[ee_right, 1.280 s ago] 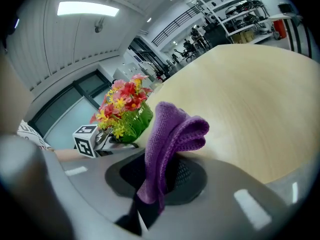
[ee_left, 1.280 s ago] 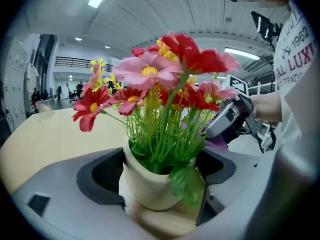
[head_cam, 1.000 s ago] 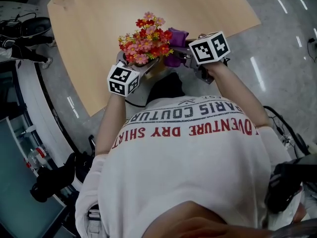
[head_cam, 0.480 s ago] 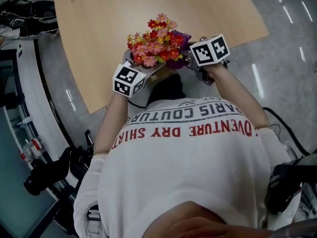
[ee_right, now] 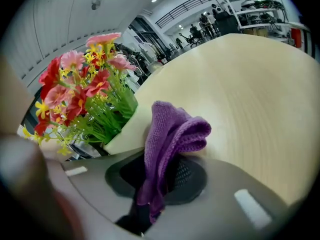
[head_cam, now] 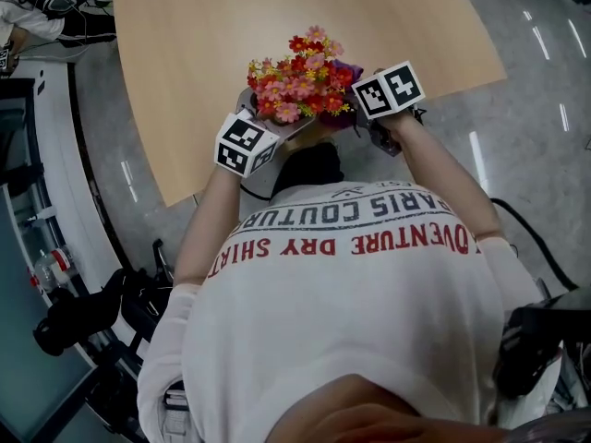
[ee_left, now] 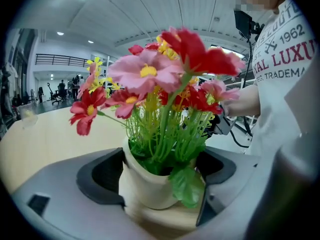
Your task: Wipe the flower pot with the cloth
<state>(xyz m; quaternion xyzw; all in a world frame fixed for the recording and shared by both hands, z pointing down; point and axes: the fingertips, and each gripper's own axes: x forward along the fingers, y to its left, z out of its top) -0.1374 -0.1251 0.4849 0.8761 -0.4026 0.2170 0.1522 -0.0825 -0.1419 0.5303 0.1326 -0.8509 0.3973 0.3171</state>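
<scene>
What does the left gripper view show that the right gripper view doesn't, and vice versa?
Only the left gripper view: the left gripper with its jaws closed on the cream flower pot, plus the person's printed shirt. Only the right gripper view: the right gripper pinching the purple cloth. Both: the flowers, part of the pot and the wooden table.

1. Head view — high above the person, facing steeply down onto the table (head_cam: pixel 203 35)'s near edge.
2. Left gripper view: close behind the flower pot (ee_left: pixel 142 181), facing right.
3. Right gripper view: close behind the cloth (ee_right: pixel 167 134), facing far-left.
4. All three share the flowers (head_cam: pixel 300 72).
</scene>
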